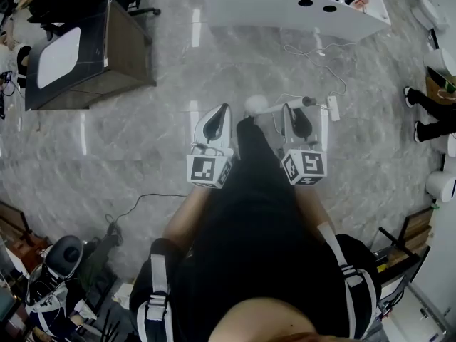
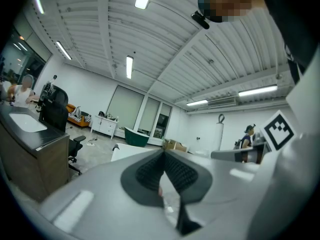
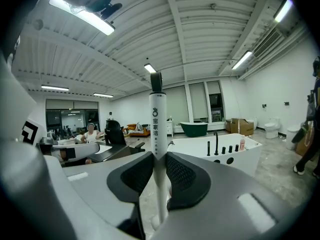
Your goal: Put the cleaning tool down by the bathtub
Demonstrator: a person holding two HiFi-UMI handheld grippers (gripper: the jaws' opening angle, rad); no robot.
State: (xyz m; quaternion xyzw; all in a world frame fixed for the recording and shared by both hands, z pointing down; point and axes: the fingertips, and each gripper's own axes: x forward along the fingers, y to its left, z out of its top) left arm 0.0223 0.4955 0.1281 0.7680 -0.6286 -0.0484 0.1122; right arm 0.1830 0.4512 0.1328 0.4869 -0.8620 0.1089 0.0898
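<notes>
the right gripper [image 3: 159,160] is clamped on the white handle of the cleaning tool [image 3: 157,124], upright at frame centre. the white bathtub [image 3: 215,156] sits beyond it, centre right. the left gripper [image 2: 164,155] has its jaws pressed together, empty.

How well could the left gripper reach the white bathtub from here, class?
Probably not yet: the left gripper is well short of the bathtub, though only bare floor lies between, so stepping forward should do.
</notes>
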